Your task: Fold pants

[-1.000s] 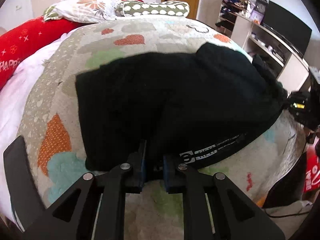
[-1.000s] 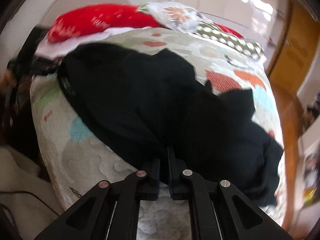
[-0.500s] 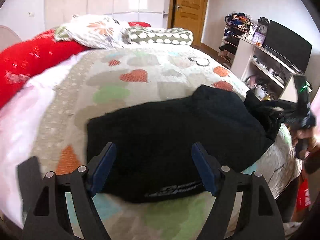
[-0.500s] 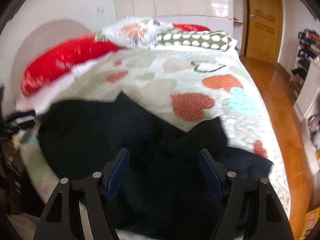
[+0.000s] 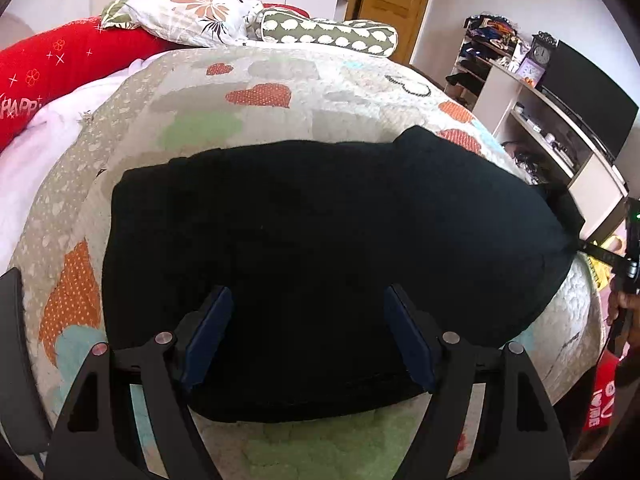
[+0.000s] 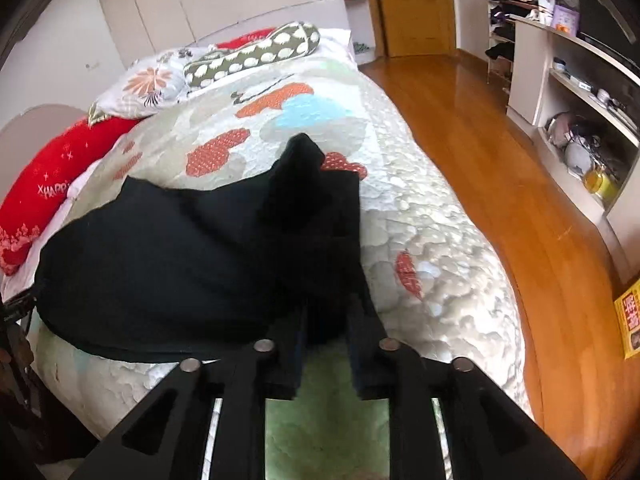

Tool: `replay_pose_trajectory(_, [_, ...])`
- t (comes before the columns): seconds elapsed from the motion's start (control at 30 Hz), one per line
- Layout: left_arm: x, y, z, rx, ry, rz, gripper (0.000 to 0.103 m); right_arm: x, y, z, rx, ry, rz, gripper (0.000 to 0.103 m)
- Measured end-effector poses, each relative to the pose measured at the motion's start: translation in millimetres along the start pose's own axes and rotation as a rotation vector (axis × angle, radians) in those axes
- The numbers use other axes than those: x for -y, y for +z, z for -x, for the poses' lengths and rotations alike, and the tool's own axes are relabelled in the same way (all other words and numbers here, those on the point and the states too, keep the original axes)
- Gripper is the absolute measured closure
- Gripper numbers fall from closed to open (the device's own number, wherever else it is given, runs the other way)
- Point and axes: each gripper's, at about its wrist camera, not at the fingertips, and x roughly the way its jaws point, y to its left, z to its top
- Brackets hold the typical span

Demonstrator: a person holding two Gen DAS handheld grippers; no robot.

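Black pants (image 5: 320, 220) lie folded across the heart-patterned quilt (image 5: 280, 92), one end near the front edge of the bed. My left gripper (image 5: 308, 328) hovers over that near end, its jaws wide open, the blue pads (image 5: 208, 332) clear of the cloth. In the right wrist view the pants (image 6: 180, 260) spread to the left, and a bunched strip of leg runs down toward me. My right gripper (image 6: 326, 332) has its jaws narrowed around that bunch, with black cloth filling the gap between them.
Red (image 5: 48, 72), floral (image 5: 188, 12) and spotted (image 6: 256, 52) pillows lie at the head of the bed. A shelf unit (image 6: 568, 92) and wooden floor (image 6: 500, 140) run along the right. A hand (image 5: 624, 304) shows at the right edge of the left wrist view.
Both grippers let go of the pants and opened. The left stays wide over the near end. The right swung and rolled to the leg side, then narrowed around a bunch of cloth.
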Motion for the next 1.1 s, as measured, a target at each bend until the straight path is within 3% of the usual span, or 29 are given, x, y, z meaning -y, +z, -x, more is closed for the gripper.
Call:
replay_pose_trajectory(0.07, [1.1,-1.8,6.8,0.003,-0.003,-0.014,0.025,-1.3,7.7,15.4,0.037,-0.048,0.016,0.056])
replay_pose_trajectory(0.27, [-15.5,0.1,32.3,0.049,0.016,0.020,0.025,-18.8,39.2,44.5,0.142,-0.108,0.057,0.049])
replay_pose_trajectory(0.47, [-32.5,0.8,40.2,0.068,0.024,0.073,0.025,-11.9,65.8,-13.1,0.055,-0.042,0.048,0.046])
replay_pose_trajectory(0.53, [-34.1,-0.5,39.0,0.059,0.024,0.081,0.025,-12.0,68.7,-22.1,0.054,0.022,0.042,0.074])
replay_pose_trajectory(0.57, [-34.1,-1.6,38.6,0.054,0.024,0.080,0.025,-13.5,69.0,-22.6,0.058,0.039,0.049,0.100])
replay_pose_trajectory(0.7, [-36.4,-3.7,39.8,0.055,0.040,0.076,0.025,1.3,64.0,-9.1,0.125,-0.021,-0.017,0.101])
replay_pose_trajectory(0.8, [-44.1,-4.9,38.9,0.058,0.042,0.107,0.025,12.8,54.5,-23.7,0.060,-0.048,-0.041,0.101])
replay_pose_trajectory(0.87, [-48.5,-6.3,36.4,0.049,0.047,0.123,0.025,4.1,49.9,-28.7,0.027,-0.082,0.016,0.095])
replay_pose_trajectory(0.93, [-51.4,-8.5,35.7,0.041,0.051,0.134,0.025,-1.5,52.3,-21.3,0.044,-0.137,0.027,0.068])
replay_pose_trajectory(0.97, [-52.7,-9.4,36.8,0.043,0.050,0.137,0.025,-2.9,54.9,-14.2,0.075,-0.147,0.013,0.050])
replay_pose_trajectory(1.03, [-56.4,-10.3,41.1,0.050,0.052,0.151,0.025,-11.3,62.5,2.0,0.149,-0.111,-0.001,0.046])
replay_pose_trajectory(1.1, [-61.9,-9.8,45.7,0.064,0.050,0.176,0.025,-33.0,71.7,5.3,0.163,-0.042,0.047,0.045])
